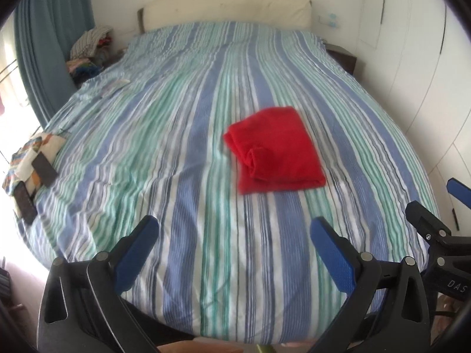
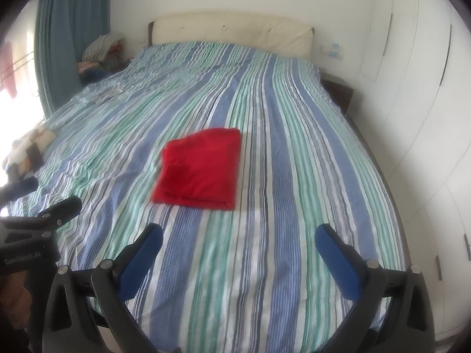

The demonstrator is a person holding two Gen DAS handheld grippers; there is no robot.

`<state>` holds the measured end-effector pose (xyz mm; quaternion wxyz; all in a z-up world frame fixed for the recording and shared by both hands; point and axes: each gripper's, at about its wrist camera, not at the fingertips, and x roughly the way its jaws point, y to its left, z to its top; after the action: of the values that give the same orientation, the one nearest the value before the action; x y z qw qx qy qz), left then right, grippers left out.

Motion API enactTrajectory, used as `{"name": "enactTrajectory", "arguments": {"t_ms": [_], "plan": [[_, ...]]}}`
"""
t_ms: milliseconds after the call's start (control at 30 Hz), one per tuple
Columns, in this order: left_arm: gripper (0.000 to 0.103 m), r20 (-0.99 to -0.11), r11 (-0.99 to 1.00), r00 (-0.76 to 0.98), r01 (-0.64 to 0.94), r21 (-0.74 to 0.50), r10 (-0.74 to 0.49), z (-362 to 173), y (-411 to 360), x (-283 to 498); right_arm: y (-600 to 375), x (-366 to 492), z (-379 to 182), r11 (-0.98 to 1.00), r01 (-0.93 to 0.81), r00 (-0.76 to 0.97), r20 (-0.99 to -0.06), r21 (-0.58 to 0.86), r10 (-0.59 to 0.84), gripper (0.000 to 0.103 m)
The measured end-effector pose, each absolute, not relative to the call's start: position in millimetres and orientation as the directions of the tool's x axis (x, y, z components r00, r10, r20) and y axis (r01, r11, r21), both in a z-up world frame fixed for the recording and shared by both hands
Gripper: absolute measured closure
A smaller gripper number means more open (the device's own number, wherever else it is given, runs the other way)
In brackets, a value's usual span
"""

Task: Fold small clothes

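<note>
A red garment (image 1: 275, 148) lies folded into a small square on the striped bedspread (image 1: 176, 135), ahead of both grippers; it also shows in the right wrist view (image 2: 200, 167). My left gripper (image 1: 234, 228) is open and empty, held above the near end of the bed, well short of the garment. My right gripper (image 2: 238, 236) is open and empty too, likewise back from the garment. The right gripper's body shows at the right edge of the left wrist view (image 1: 435, 229). The left gripper's body shows at the left edge of the right wrist view (image 2: 44, 214).
A patterned cloth with dark cards (image 1: 29, 161) lies at the bed's left edge. A pile of clothes (image 1: 88, 50) sits at the far left by the blue curtain (image 1: 44, 44). A cream headboard (image 1: 226, 8) stands at the far end. White wardrobe doors (image 2: 426, 117) line the right.
</note>
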<state>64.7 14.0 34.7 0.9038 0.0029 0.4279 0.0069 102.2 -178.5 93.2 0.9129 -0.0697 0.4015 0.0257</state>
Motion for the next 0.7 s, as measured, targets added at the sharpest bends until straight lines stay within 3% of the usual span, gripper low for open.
{"name": "enactTrajectory", "arguments": {"t_ms": [700], "plan": [[0.000, -0.786, 0.999, 0.617, -0.008, 0.045, 0.040, 28.6, 8.2, 67.5, -175.9, 106.9, 85.0, 0.988, -0.106, 0.651, -0.759, -0.112, -0.016, 0.001]]}}
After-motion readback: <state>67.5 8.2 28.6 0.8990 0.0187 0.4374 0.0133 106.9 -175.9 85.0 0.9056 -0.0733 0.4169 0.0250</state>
